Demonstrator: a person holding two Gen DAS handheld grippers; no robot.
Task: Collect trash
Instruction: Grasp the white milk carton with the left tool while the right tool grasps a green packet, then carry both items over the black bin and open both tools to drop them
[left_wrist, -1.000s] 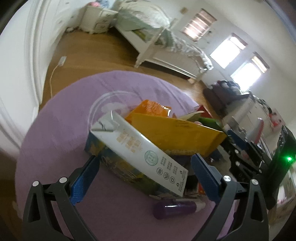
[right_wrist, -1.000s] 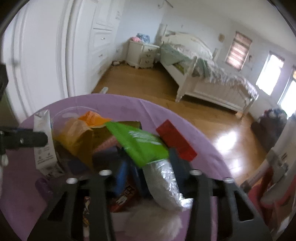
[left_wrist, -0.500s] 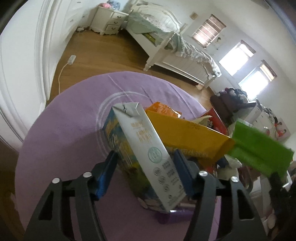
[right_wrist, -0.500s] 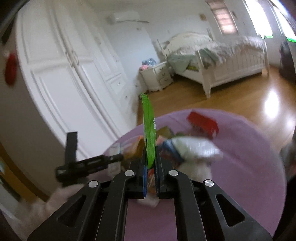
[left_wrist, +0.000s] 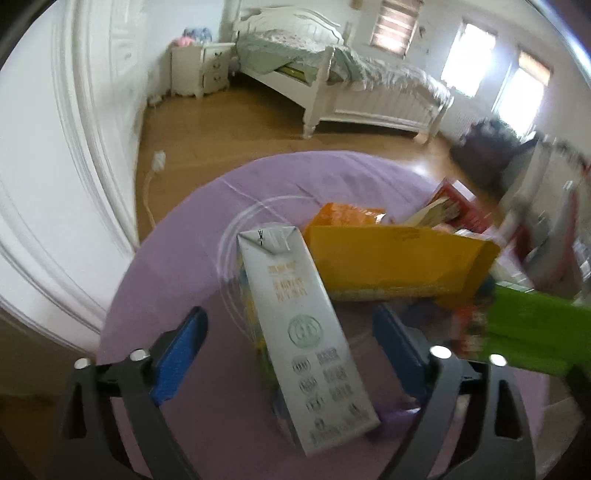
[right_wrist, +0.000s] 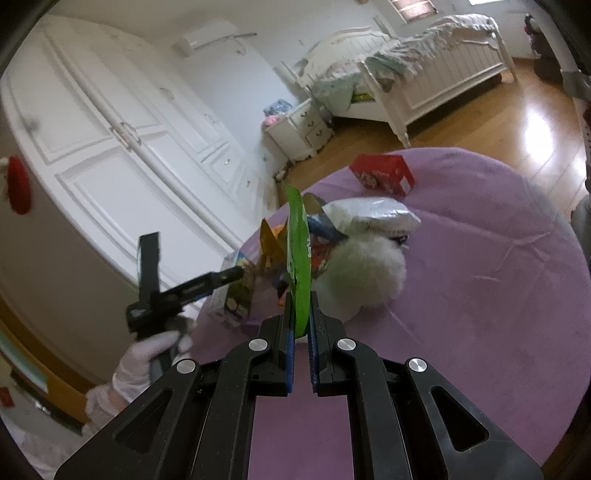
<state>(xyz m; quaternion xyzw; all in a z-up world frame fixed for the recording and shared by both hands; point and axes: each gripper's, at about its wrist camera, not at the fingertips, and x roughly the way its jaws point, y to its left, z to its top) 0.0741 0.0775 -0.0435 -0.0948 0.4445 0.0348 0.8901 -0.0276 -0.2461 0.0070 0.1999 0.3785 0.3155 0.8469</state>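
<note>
A pile of trash lies on a round table with a purple cloth (left_wrist: 177, 251). A white drink carton (left_wrist: 299, 317) lies tilted between the open fingers of my left gripper (left_wrist: 291, 336), not clamped. Behind it are a yellow box (left_wrist: 399, 258) and an orange packet (left_wrist: 343, 214). My right gripper (right_wrist: 300, 328) is shut on a green wrapper (right_wrist: 298, 254) and holds it edge-on above the table (right_wrist: 480, 295). The green wrapper also shows blurred in the left wrist view (left_wrist: 532, 336). The left gripper's body (right_wrist: 184, 288) shows in the right wrist view, reaching into the pile.
A red box (right_wrist: 382, 173), a silver bag (right_wrist: 373, 214) and a white fluffy wad (right_wrist: 362, 269) lie on the cloth. White wardrobes (right_wrist: 122, 147) stand behind the table. A bed (left_wrist: 343, 85) and nightstand (left_wrist: 199, 70) stand across the wooden floor.
My left gripper closed in around the carton, then opened wider again; the carton has turned more upright. My right gripper shut on the green wrapper and lifted it out of the pile.
</note>
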